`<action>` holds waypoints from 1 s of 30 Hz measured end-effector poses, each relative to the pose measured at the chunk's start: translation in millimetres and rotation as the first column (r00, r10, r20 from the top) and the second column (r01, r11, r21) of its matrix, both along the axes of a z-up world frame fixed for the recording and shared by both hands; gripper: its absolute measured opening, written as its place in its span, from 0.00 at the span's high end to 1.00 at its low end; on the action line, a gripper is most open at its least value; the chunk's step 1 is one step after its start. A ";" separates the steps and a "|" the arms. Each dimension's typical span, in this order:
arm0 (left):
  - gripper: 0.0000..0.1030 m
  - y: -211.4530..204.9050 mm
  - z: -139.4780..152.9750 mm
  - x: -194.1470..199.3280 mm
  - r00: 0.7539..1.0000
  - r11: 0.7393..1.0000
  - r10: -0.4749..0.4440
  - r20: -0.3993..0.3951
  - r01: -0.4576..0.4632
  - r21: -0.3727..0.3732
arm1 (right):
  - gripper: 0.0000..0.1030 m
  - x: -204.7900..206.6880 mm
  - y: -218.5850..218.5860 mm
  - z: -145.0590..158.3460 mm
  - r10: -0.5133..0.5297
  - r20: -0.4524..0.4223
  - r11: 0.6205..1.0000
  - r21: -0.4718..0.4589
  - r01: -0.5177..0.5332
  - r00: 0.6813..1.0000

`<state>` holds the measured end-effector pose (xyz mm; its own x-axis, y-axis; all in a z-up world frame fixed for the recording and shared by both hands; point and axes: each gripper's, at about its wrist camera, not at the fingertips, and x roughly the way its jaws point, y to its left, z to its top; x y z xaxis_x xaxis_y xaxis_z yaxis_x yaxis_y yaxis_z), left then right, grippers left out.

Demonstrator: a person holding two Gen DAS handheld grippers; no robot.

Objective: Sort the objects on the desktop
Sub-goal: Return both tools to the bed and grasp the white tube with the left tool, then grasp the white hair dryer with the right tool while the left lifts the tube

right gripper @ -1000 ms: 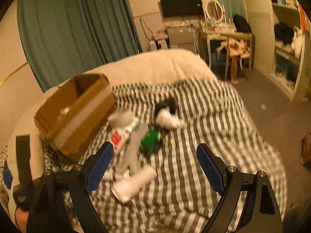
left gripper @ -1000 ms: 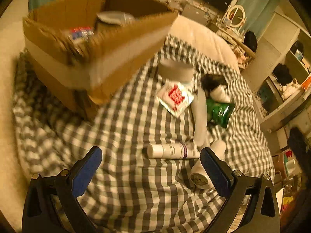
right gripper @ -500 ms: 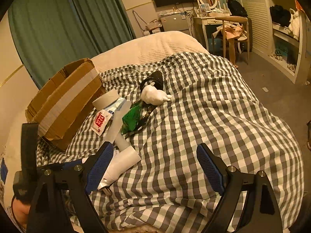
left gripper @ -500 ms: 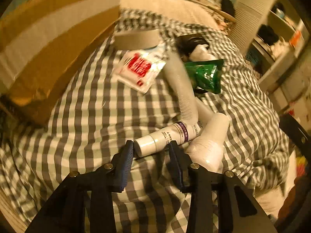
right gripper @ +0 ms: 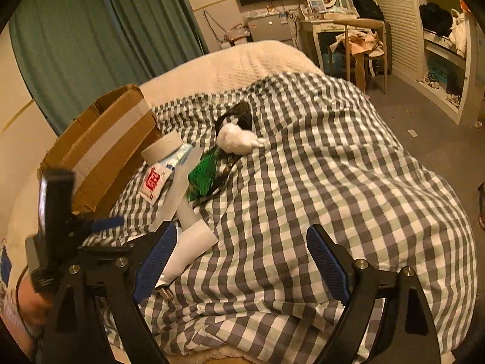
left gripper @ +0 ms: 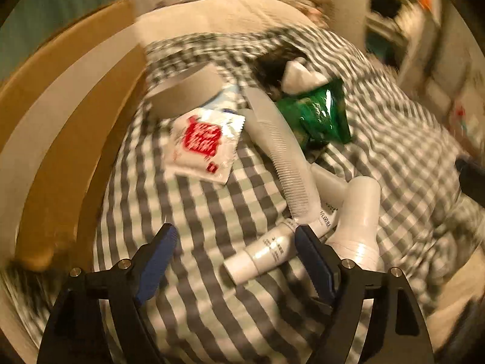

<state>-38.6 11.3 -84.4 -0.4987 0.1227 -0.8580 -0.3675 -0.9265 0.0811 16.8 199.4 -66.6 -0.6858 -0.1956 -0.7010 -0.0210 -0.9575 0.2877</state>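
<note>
Two blue-padded tongs gape wide, both empty. Between the left gripper (left gripper: 233, 242) pads, nearer the right-hand one, lies the small white tube (left gripper: 260, 253) on the checked blanket (left gripper: 188, 212), right of the cardboard box (left gripper: 60, 139). Right gripper (right gripper: 239, 248) hovers apart.

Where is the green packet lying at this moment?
In the left wrist view, the green packet lies on the checked blanket, right of the white comb, below the white plush.

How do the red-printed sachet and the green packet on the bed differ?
The red-printed sachet is white with red lettering; the green packet is glossy dark green. The sachet lies flat beside the tape roll; the packet looks crumpled, right of the comb. Both rest on the checked cover.
</note>
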 end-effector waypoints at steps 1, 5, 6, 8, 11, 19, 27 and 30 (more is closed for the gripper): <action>0.20 0.9 -0.5 -1.0 1.000 1.000 -0.016 0.001 0.016 0.010 | 0.15 -0.6 -1.0 -2.3 0.003 0.007 1.000 -0.005 -0.003 1.000; 0.59 10.6 -1.5 7.2 0.986 0.988 -0.145 0.076 0.141 0.065 | 0.15 -2.2 -4.9 -8.0 0.016 0.021 1.000 -0.006 -0.016 1.000; 0.60 14.9 -1.6 13.5 0.982 0.984 -0.177 0.071 0.175 0.026 | 0.15 -2.9 -5.8 -9.4 0.018 0.026 1.000 -0.004 -0.018 0.999; 0.60 22.7 -7.4 29.1 0.955 0.958 -0.276 0.105 0.282 -0.052 | 0.15 -4.0 -6.5 -13.0 0.017 0.037 1.000 -0.008 -0.017 0.999; 0.68 27.1 -12.9 25.0 0.956 0.957 -0.274 0.110 0.282 -0.074 | 0.15 -5.0 -6.4 -17.9 0.016 0.050 1.000 -0.012 -0.015 0.999; 0.75 8.6 8.4 17.6 0.977 0.983 -0.183 0.106 0.179 0.043 | 0.15 -1.9 -21.8 -13.1 0.034 0.042 0.999 -0.011 -0.034 0.999; 0.79 -34.2 21.8 -5.6 0.995 0.987 0.041 0.088 -0.054 0.152 | 0.16 -21.8 -69.7 -22.0 0.078 0.147 0.997 0.008 -0.080 0.986; 0.79 -36.3 14.2 -3.5 0.992 0.986 0.028 0.125 -0.048 0.158 | 0.39 -32.7 -80.6 -40.5 0.084 0.222 0.996 -0.019 -0.082 0.972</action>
